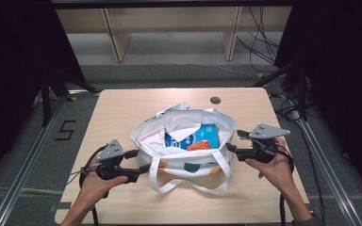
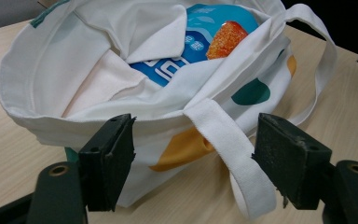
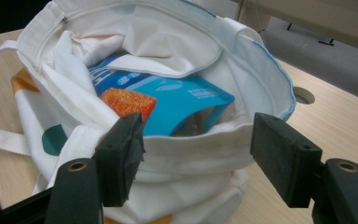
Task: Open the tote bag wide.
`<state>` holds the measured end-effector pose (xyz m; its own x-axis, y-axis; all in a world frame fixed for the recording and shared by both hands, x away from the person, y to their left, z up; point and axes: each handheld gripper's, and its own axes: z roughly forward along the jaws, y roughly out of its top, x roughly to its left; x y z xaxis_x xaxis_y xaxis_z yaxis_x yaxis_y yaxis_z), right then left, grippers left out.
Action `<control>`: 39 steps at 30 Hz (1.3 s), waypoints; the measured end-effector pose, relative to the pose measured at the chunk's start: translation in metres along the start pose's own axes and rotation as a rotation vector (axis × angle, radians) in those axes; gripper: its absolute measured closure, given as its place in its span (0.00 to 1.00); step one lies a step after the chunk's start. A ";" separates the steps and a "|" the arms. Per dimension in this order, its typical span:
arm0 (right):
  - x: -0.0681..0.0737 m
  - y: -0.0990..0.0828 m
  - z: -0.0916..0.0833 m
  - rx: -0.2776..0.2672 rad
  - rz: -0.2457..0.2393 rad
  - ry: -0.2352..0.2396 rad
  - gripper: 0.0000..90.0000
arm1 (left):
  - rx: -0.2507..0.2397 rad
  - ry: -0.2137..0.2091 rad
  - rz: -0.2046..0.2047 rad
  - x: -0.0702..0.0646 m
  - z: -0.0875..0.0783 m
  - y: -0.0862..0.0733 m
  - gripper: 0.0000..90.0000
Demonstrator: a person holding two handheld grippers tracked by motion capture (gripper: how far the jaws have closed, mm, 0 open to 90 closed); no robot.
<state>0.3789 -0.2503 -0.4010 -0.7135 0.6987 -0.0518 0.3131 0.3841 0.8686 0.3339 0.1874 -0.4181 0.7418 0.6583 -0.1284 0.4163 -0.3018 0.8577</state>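
- At frame centre in the high view, a white bag (image 1: 184, 141) sits slumped on the counter (image 1: 122, 108), mouth up, blue packet (image 1: 199, 136) inside.
- Left hand-held gripper (image 1: 139, 160), jaws released, faces the bag's lower-left rim, likely to catch it.
- Right hand-held gripper (image 1: 233, 141), also released, flanks the opposite rim, seemingly to spread the mouth.
- One strap (image 2: 235, 154) lies between the left jaws.

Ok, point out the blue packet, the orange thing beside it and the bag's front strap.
blue packet (image 3: 186, 105), right gripper view, its printed face.
orange thing (image 2: 223, 39), left gripper view, its textured top.
front strap (image 1: 225, 165), high view, its right length.
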 end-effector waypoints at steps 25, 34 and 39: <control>0.010 -0.028 -0.013 0.021 0.024 -0.010 0.33 | 0.005 0.003 0.014 -0.019 -0.004 -0.034 0.30; 0.018 -0.044 -0.021 0.021 0.032 -0.007 0.31 | 0.000 -0.005 0.027 -0.027 -0.005 -0.045 0.28; 0.024 -0.056 -0.024 0.015 0.026 -0.024 0.31 | 0.016 0.017 0.041 -0.028 -0.004 -0.053 0.28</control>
<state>0.3291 -0.2691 -0.4390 -0.6897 0.7229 -0.0415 0.3407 0.3746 0.8623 0.2892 0.1880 -0.4576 0.7495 0.6565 -0.0847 0.3939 -0.3395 0.8541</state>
